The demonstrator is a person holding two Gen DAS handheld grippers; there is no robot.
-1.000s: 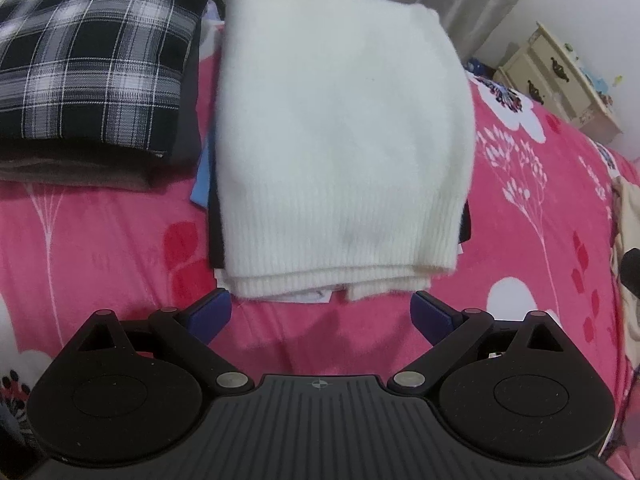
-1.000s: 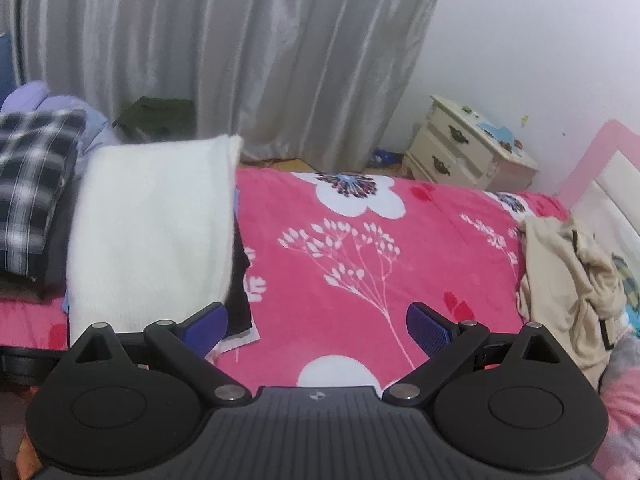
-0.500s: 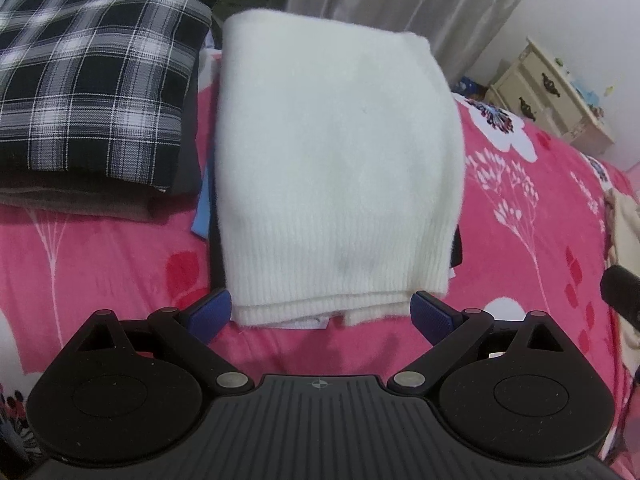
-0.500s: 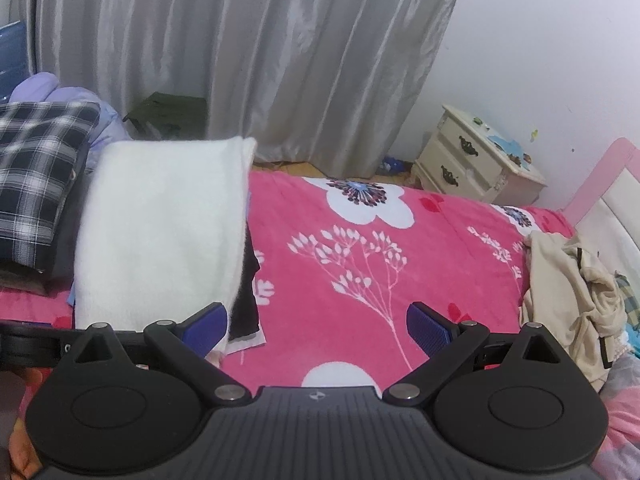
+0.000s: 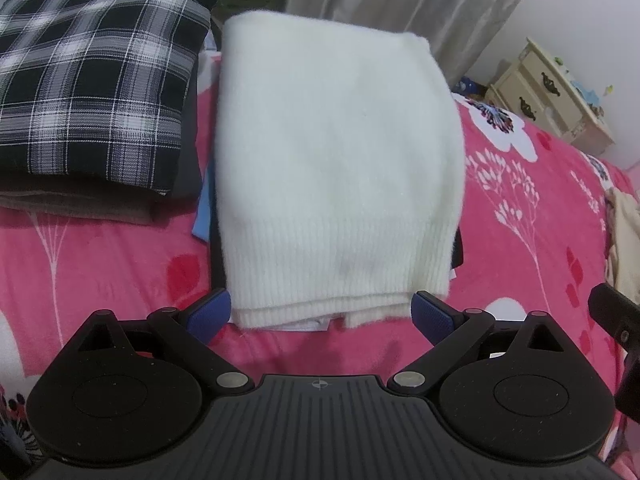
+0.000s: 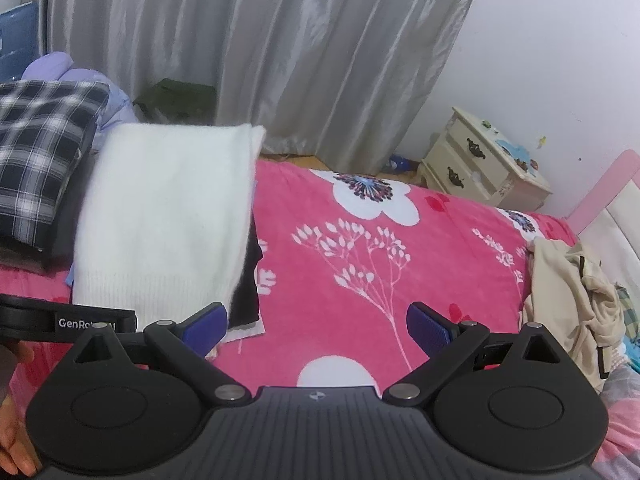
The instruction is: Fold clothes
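Two views. Left wrist: the left gripper (image 5: 320, 314) has its fingers wide and empty, just before the folded white sweater (image 5: 336, 168) on the pink bed (image 5: 100, 264). Right wrist: the right gripper (image 6: 316, 326) spreads wide, empty, the sweater to its left.

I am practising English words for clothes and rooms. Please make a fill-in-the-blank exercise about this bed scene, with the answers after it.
1. The folded white sweater lies on top of a ____ of folded clothes.
2. The folded garment left of the sweater has a black and white ____ pattern.
3. The left tool has its jaws ____ and holds nothing.
4. The unfolded beige garment lies on the pink floral ____.

Answers: stack; plaid; open; blanket
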